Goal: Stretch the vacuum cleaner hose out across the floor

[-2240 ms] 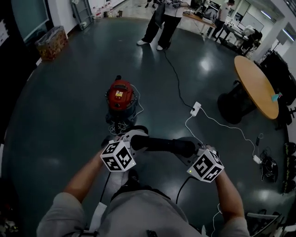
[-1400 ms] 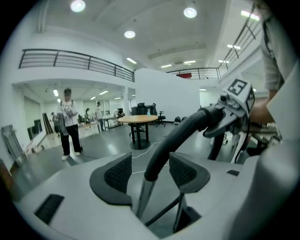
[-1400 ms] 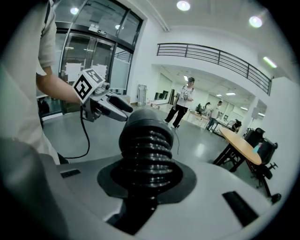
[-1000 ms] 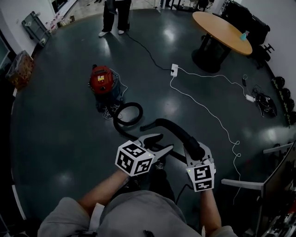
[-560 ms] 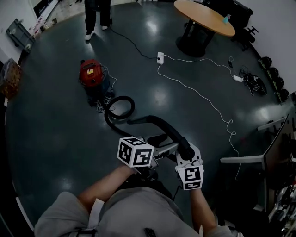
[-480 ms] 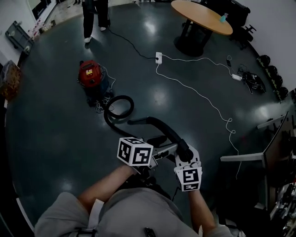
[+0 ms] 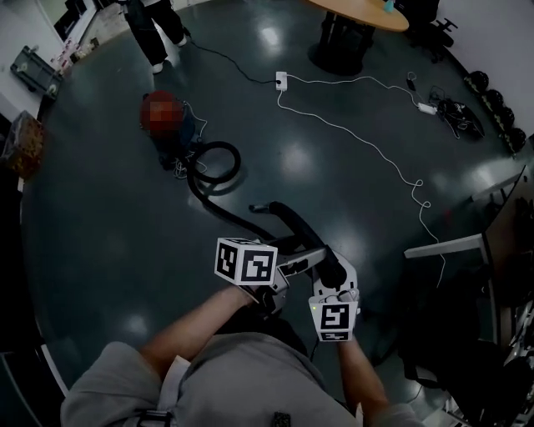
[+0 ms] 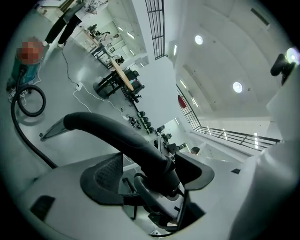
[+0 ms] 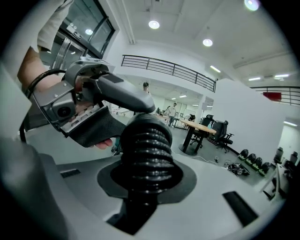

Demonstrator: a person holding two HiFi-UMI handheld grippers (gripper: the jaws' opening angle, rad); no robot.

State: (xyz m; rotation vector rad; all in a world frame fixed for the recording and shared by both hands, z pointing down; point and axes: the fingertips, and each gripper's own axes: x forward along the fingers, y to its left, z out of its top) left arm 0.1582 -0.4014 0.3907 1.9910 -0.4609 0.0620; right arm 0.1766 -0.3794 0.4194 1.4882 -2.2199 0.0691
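Observation:
The vacuum cleaner (image 7: 177, 132) stands far up the floor, its top blurred. Its black hose (image 7: 210, 158) makes one loop beside it, then runs along the floor toward me. My right gripper (image 7: 335, 271) is shut on the ribbed hose end (image 9: 146, 143). The curved rigid tube (image 7: 294, 223) rises past it. My left gripper (image 7: 315, 253) reaches in from the left; its jaws have just been opening. The tube (image 8: 117, 133) lies between the left fingers (image 8: 108, 174) without being pressed. In the right gripper view the left gripper (image 9: 77, 110) sits close at the left.
A white power strip (image 7: 282, 81) with a long white cable (image 7: 371, 146) lies on the floor to the right. A round wooden table (image 7: 359, 12) stands at the back, a person's legs (image 7: 154, 29) behind the vacuum cleaner. A desk edge (image 7: 446, 247) is at right.
Both grippers have moved back from the vacuum cleaner with the hose end, and the hose lies longer with a smaller loop. The left jaws stand wider round the tube.

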